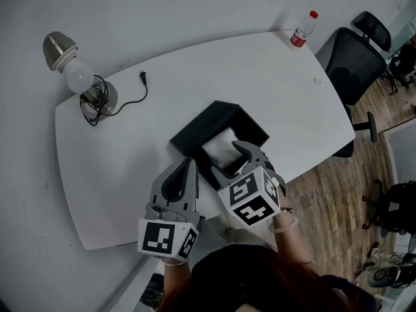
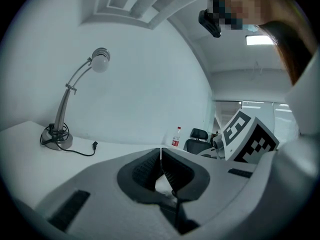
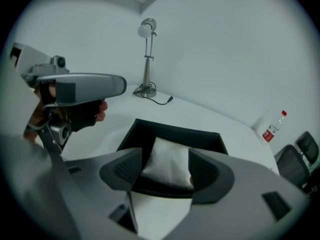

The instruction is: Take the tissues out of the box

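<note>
Nearest the person, the left tool (image 2: 160,156) was held level beside the box's near left corner with its jaws pressed together on nothing. It touched neither the box nor the tissues. Just to its right, the right tool (image 3: 165,166) tipped down over the near edge of the box (image 1: 195,132) with its jaws spread wide. The pack of tissues (image 3: 167,159) lay inside the box and showed between those jaws, but neither pad pressed on it, so it had not yet been gripped.

Several things looked likely to go wrong from here. The jaws hung close above the box's near wall, so one of them could land on the rim instead of beside the pack. The tool would then pinch cardboard, or drag the whole box across the bench (image 1: 273,90). Nothing held the box down, since the left tool was shut and clear of it, so the box might rise along with the pack. The pack looked soft, and a grip on its near edge alone could crumple it or let it slide out.

By count there were two tools, one open black box and one white pack in it. Farther off stood one desk lamp (image 1: 78,70) at the far left with one loose cord (image 1: 133,93) trailing from its base. One bottle (image 1: 303,29) stood at the far right corner. Two dark office chairs (image 1: 354,60), as far as I could tell, stood beyond the bench's right end.
</note>
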Demonstrator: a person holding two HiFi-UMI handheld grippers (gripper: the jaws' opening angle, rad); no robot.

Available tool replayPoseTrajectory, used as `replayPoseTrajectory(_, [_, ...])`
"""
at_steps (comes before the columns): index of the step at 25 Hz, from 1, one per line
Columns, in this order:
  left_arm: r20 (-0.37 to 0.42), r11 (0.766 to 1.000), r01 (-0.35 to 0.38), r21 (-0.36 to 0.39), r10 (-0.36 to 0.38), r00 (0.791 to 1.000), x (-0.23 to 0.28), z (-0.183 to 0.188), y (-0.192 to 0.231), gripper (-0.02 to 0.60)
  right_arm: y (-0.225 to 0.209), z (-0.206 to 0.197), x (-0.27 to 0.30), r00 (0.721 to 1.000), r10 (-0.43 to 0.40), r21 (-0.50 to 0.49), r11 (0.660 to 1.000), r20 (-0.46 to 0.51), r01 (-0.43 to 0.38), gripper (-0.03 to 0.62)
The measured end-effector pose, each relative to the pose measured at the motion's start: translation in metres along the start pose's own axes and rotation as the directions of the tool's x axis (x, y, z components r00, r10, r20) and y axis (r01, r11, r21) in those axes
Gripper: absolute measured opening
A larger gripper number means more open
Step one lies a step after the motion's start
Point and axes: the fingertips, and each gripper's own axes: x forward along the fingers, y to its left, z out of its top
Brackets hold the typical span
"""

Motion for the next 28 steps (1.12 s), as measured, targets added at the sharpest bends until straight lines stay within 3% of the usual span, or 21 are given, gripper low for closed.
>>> replayPoseTrajectory(14, [-0.009, 0.998, 0.001, -0.055, -0.002, 1.0, 0.009, -0.008, 0.02, 0.026, 0.003, -0.021, 0.029, 0.977, 0.018, -0.025, 0.999, -0.211, -0.024, 0.284])
replayPoseTrajectory(28, [-0.012, 0.997, -0.008, -0.072, 0.007, 1.0, 0.008, -0.01, 0.031, 0.026, -0.006, -0.032, 0.04, 0.947, -0.078, -0.098, 0.994, -0.31, 0.05, 0.267])
